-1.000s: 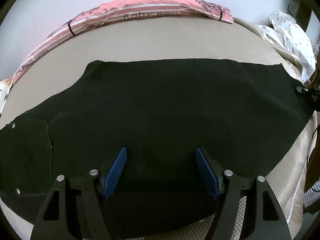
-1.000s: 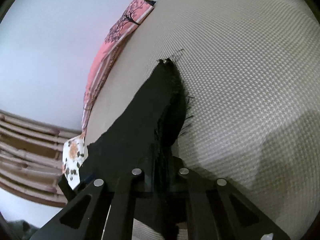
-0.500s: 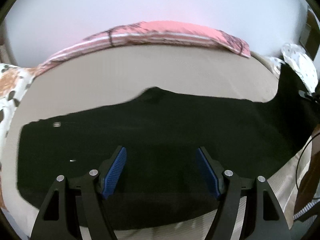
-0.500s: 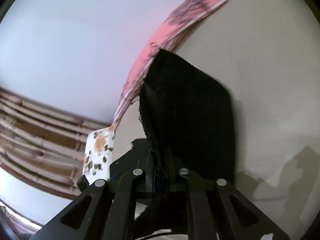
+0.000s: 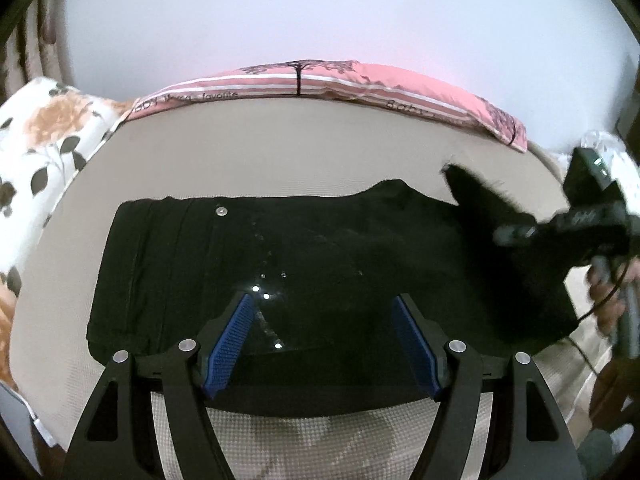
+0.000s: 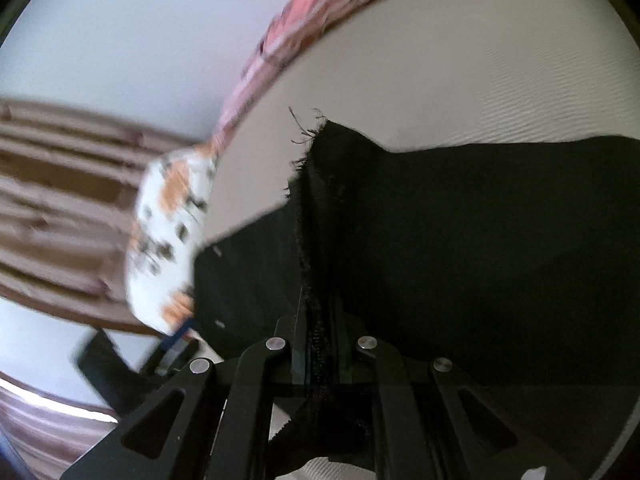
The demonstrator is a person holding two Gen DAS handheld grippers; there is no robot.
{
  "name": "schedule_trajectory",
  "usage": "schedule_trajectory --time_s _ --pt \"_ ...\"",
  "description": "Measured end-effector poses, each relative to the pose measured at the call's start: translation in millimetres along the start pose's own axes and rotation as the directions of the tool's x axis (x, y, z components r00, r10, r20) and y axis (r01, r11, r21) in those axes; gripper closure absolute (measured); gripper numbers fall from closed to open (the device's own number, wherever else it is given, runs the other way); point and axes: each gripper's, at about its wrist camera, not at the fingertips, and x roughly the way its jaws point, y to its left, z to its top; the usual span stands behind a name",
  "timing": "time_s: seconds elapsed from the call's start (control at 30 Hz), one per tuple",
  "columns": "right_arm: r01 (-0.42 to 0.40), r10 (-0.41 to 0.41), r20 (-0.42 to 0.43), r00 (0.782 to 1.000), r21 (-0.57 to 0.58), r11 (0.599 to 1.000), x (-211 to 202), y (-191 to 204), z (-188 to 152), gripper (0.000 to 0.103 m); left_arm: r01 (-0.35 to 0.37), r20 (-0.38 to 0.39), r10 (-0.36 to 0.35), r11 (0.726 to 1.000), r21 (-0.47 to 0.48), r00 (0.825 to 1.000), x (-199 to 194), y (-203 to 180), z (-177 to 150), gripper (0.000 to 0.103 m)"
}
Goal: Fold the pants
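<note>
Black pants (image 5: 320, 264) lie flat across a beige mattress (image 5: 280, 152), waistband and rivets at the left. My left gripper (image 5: 322, 340) is open, blue pads spread, hovering over the near edge of the pants and holding nothing. My right gripper (image 6: 316, 344) is shut on the frayed leg hem (image 6: 312, 184) of the pants and holds it lifted above the rest of the cloth. In the left wrist view the right gripper (image 5: 516, 234) shows at the right with the raised hem (image 5: 472, 188).
A pink striped pillow (image 5: 328, 80) lies along the far edge by the white wall. A floral pillow (image 5: 44, 148) sits at the left. Another floral cloth (image 5: 612, 152) shows at the far right. Brown curtains (image 6: 60, 200) show in the right wrist view.
My right gripper has lifted the leg hem and carried it leftward over the pants. My left gripper has shifted left toward the waistband, still open.
</note>
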Motion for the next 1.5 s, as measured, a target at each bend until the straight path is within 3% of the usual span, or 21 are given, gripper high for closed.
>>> schedule_trajectory --time_s 0.1,0.23,0.37,0.57,0.67,0.77,0.9,1.1,1.27,1.37,1.47,1.5 --pt "0.088 -0.092 -0.052 0.994 -0.078 0.993 31.2 13.8 -6.5 0.095 0.029 0.001 -0.029 0.999 -0.020 1.000 2.1 4.1 1.8 0.031" --pt "0.147 -0.157 -0.070 0.985 -0.125 0.981 46.2 17.3 -13.0 0.080 0.075 -0.020 -0.076 0.997 -0.025 0.997 5.5 3.4 0.2 0.031" --pt "0.099 -0.113 -0.089 0.990 -0.148 0.984 42.8 26.5 -18.8 0.056 0.144 -0.045 -0.146 0.989 -0.046 0.988 9.1 -0.6 0.1 0.031" --pt "0.041 -0.053 -0.078 0.996 -0.146 0.988 14.3 29.8 -32.2 0.056 0.222 -0.091 -0.230 0.971 -0.088 0.969 16.6 -7.7 0.5 0.031" --pt "0.039 -0.043 -0.037 0.998 -0.112 0.993 -9.3 19.5 -37.6 0.056 0.290 -0.126 -0.308 0.946 -0.143 0.943 24.3 -11.0 3.3 0.031" --pt "0.050 -0.048 0.025 0.999 -0.062 0.997 -36.7 2.5 -42.0 0.056 0.367 -0.159 -0.402 0.906 -0.208 0.902 34.0 -16.4 6.9 0.031" --pt "0.043 -0.043 0.093 0.995 0.008 0.999 -62.7 -18.2 -44.4 0.056 0.436 -0.221 -0.519 0.835 -0.334 0.825 56.0 -23.9 10.5 0.031" --pt "0.007 -0.020 0.146 0.989 0.091 0.996 -76.8 -37.3 -45.6 0.055 0.417 -0.277 -0.556 0.802 -0.427 0.784 85.9 -28.1 10.9 0.038" --pt "-0.006 -0.010 0.155 0.988 0.108 0.994 -79.8 -42.9 -45.1 0.055 0.416 -0.288 -0.569 0.790 -0.449 0.770 99.9 -27.2 9.8 0.040" --pt "-0.017 -0.002 0.158 0.987 0.117 0.993 -80.3 -46.1 -45.1 0.055 0.395 -0.296 -0.556 0.796 -0.459 0.777 111.1 -22.8 9.2 0.040" --pt "-0.020 -0.002 0.159 0.987 0.132 0.991 -78.7 -48.0 -45.1 0.055 0.428 -0.277 -0.596 0.765 -0.481 0.754 118.5 -20.8 8.9 0.040" --pt "-0.026 0.003 0.160 0.987 0.137 0.990 -78.7 -49.2 -44.8 0.055 0.452 -0.275 -0.622 0.748 -0.486 0.733 121.8 -22.4 8.6 0.041"
